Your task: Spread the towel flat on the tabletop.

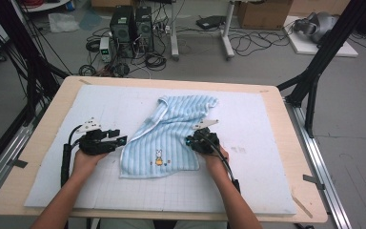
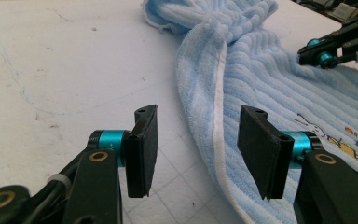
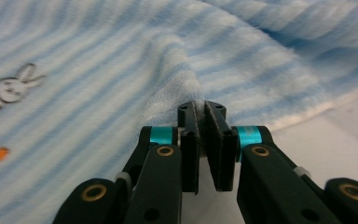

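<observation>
One towel on the table, that's the whole job as far as I can tell. From the high view it's a light blue ribbed thing lying on the white mat, roughly mid-table. The near half is spread flat with a little bunny print near the front edge, the far half is bunched and folded over itself. Long axis runs from the near left corner up toward the far right, so it sits a bit diagonal. The left gripper is just beside the towel's left edge, and the right gripper is on its right edge.

Left gripper view: jaws stand wide apart with nothing between them, the mat under one and the towel's white-trimmed edge under the other. The right gripper shows farther off, down on the cloth.

Right gripper view: jaws are pinched together on a raised ridge of terry right by the hem, so it has a fold of towel.

Handling guess: soft, light, totally floppy, nothing to break. It'll sag and drag, and a one-point pinch just makes it bunch up. Terry isn't slippery, so a pinch should stay put. I'd grab at the hems or corners, one on each side, since a mid-cloth pinch only lifts a tent.
</observation>
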Action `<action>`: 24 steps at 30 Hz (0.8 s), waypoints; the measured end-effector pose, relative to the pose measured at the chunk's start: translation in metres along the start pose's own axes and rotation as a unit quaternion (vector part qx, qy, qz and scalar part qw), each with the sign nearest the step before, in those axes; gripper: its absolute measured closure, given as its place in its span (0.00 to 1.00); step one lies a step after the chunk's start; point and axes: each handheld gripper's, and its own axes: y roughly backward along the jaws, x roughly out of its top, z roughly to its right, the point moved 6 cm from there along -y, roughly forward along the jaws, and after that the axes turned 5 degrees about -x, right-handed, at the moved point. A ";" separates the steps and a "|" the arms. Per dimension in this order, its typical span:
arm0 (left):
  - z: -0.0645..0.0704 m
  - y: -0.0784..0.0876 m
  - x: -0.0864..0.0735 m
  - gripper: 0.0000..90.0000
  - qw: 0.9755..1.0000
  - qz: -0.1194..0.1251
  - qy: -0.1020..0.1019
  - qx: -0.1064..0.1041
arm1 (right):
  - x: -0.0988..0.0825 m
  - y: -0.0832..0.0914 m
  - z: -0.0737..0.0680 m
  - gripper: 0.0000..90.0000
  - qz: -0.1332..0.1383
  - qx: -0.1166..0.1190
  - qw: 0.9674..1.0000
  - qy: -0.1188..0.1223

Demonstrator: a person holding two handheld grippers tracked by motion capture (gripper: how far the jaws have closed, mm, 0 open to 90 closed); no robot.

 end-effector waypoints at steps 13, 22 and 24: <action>0.002 -0.001 -0.001 0.52 1.000 -0.002 0.000 -0.002 | -0.003 0.010 0.041 0.69 0.028 -0.100 0.993 -0.048; 0.014 -0.003 -0.003 0.43 1.000 0.000 -0.001 -0.013 | -0.023 0.052 0.035 0.39 0.063 -0.081 0.993 -0.052; 0.019 -0.003 -0.006 0.43 1.000 -0.005 -0.004 -0.016 | -0.031 0.060 0.031 0.43 0.065 -0.072 0.994 -0.052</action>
